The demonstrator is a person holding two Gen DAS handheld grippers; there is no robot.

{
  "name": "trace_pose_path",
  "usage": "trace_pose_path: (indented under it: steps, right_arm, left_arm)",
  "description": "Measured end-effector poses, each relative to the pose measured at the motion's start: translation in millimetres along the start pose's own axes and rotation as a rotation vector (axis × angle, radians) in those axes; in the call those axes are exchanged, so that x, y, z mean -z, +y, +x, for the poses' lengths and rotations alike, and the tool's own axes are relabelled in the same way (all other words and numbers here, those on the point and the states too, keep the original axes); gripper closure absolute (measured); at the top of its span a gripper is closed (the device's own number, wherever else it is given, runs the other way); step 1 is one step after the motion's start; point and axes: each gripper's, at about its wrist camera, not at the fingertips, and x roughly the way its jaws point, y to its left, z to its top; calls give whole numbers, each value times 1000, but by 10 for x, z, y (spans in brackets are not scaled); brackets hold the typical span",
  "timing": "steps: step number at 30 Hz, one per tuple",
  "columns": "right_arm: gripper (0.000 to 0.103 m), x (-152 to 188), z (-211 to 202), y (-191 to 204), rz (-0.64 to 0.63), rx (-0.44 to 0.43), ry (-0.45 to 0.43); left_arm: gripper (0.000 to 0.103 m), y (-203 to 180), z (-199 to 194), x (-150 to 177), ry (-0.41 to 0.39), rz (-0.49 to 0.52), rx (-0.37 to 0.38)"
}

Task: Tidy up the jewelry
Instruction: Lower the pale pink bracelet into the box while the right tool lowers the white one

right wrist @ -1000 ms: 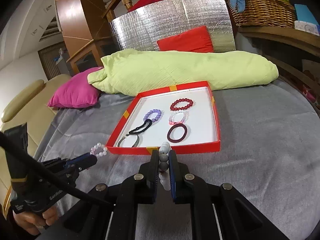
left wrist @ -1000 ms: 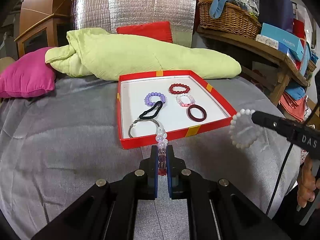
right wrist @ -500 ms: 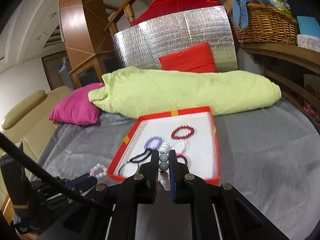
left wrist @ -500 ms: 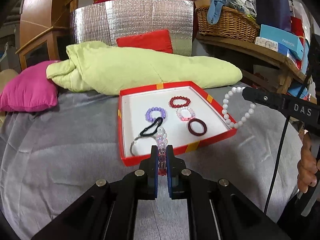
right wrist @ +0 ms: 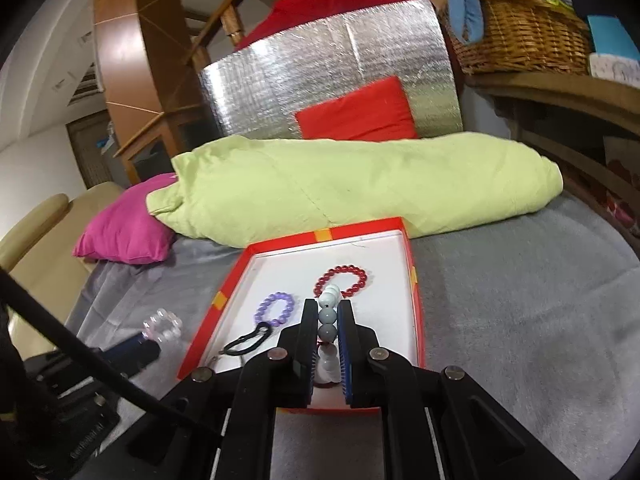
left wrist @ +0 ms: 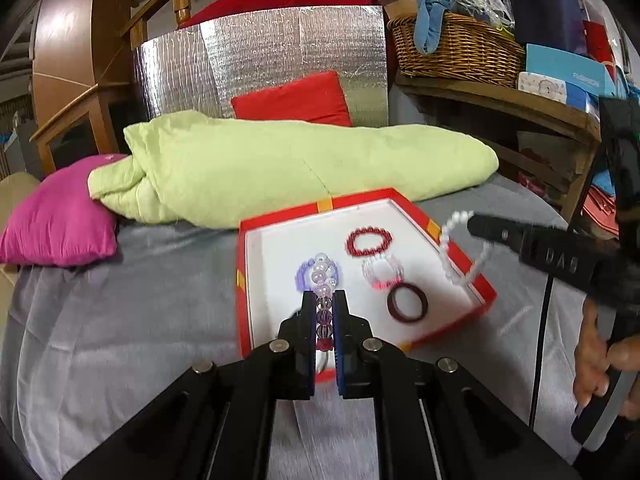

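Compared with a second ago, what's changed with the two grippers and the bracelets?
Both grippers have advanced toward the red tray, each still clamped on its bracelet: the left gripper on the clear-and-purple bracelet, the right gripper on the white bracelet. The tray's jewelry hasn't moved.

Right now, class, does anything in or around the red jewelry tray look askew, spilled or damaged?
Nothing stands out. The red tray lies flat on the grey cover, undamaged. The red bead bracelet, purple bracelet and black hair tie lie separately inside it. The only jewelry outside is one bracelet pinched in each gripper.
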Motion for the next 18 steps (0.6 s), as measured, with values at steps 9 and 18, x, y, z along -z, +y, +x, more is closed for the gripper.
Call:
trace_pose_path:
  steps: [9, 18]
  right_arm:
    - [92, -48, 196, -50, 10, 8, 8]
    - [92, -99, 333, -123, 52, -4, 26]
  left_arm:
    - [95, -38, 293, -167, 9, -12, -1]
    - [95, -67, 519, -180, 31, -23, 22]
